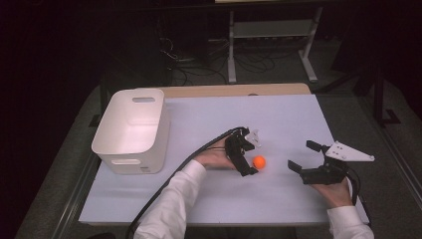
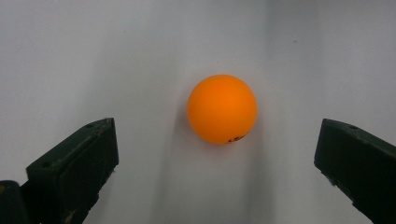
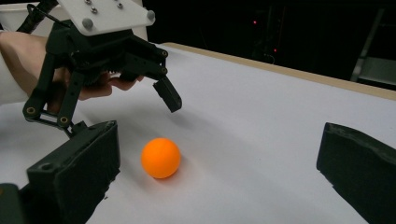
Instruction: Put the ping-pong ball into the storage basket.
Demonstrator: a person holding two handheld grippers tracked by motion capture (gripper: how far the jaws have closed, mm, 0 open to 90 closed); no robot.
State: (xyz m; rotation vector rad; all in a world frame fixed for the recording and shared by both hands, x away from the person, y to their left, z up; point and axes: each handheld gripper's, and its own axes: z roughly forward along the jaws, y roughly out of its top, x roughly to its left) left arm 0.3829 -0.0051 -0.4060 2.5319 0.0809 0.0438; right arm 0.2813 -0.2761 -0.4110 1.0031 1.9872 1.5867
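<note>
An orange ball (image 1: 259,162) (image 2: 222,108) (image 3: 161,157) lies on the white table top (image 1: 278,114), right of the middle. My left gripper (image 1: 250,155) (image 2: 217,127) is open, its jaws set wide on either side of the ball without touching it. In the right gripper view the left gripper (image 3: 123,116) hangs just above and behind the ball, held by a hand. My right gripper (image 1: 303,155) (image 3: 219,140) is open too, a little to the right of the ball, with nothing between its jaws.
A white plastic bin (image 1: 132,129) with handle slots stands at the table's left side and looks empty. Cables and a metal shelf frame (image 1: 271,30) lie on the dark floor beyond the table's far edge.
</note>
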